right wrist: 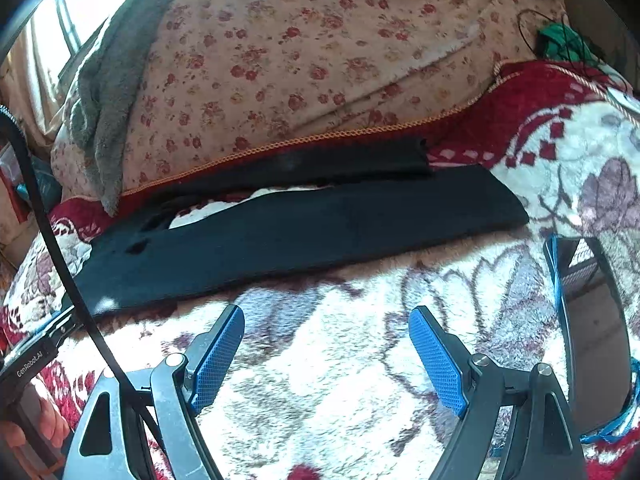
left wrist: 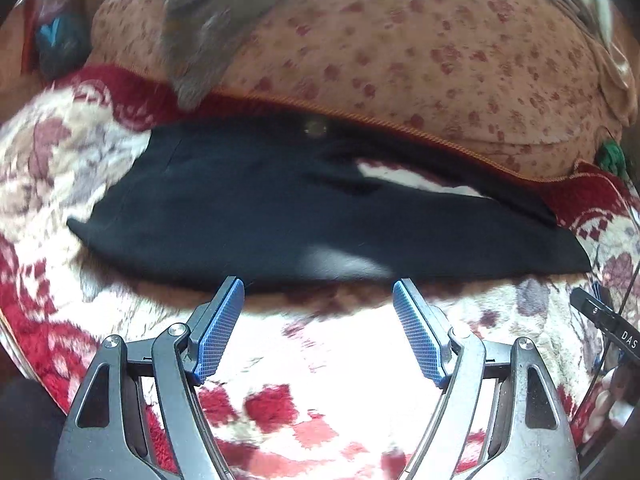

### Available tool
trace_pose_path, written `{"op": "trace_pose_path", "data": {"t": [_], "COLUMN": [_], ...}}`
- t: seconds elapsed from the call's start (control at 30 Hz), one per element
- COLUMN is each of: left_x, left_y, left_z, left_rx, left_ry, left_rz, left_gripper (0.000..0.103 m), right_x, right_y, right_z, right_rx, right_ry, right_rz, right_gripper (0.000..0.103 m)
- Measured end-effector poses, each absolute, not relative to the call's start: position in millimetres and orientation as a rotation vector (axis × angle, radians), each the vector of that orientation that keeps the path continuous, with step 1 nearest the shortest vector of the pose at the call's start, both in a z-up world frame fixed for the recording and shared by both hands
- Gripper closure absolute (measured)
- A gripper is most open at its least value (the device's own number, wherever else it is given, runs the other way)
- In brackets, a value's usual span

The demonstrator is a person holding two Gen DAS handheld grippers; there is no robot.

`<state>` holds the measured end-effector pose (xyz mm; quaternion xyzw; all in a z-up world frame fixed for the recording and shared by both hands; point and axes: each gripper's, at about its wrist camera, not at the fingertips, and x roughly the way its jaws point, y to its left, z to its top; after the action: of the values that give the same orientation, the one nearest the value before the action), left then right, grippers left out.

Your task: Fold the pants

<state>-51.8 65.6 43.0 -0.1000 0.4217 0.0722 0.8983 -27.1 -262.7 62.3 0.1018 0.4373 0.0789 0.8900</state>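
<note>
Black pants [left wrist: 280,208] lie flat on a red-and-white floral blanket [left wrist: 304,344], legs running to the right, with a gap between the two legs. In the right wrist view the pants [right wrist: 304,232] stretch from lower left to upper right, the far leg [right wrist: 340,164] lying beside the near one. My left gripper [left wrist: 318,286] is open and empty, its tips just at the near edge of the pants. My right gripper [right wrist: 326,316] is open and empty, a little short of the near leg's edge.
A rolled beige floral quilt [right wrist: 304,52] with a grey fleece [right wrist: 100,120] lies right behind the pants. A dark phone [right wrist: 588,320] in a blue case lies on the blanket at the right. The left gripper's body [right wrist: 28,360] shows at the lower left of the right view.
</note>
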Motion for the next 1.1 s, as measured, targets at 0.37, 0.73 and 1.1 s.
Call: {"op": "trace_pose_path", "data": {"t": [0.37, 0.73, 1.1], "left_x": [-55.7, -27.3, 9.7], "left_y": [121.5, 124.4, 161.2], "left_z": [18.5, 17.6, 18.8], "left_rx": [-0.406, -0.409, -0.530], "left_ry": [0.915, 0.895, 0.884], "left_rz": [0.231, 0.251, 0.268], "left_gripper": [0.025, 0.024, 0.025], "right_x": [-4.0, 28.8, 65.4], "right_y": [-284.9, -293.6, -324.3], "right_z": [40.8, 33.1, 22.9], "right_rx": [0.352, 0.448, 0.574], "right_ry": [0.929, 0.892, 0.871], "right_rz": [0.208, 0.228, 0.183], "right_gripper": [0.019, 0.019, 0.049]}}
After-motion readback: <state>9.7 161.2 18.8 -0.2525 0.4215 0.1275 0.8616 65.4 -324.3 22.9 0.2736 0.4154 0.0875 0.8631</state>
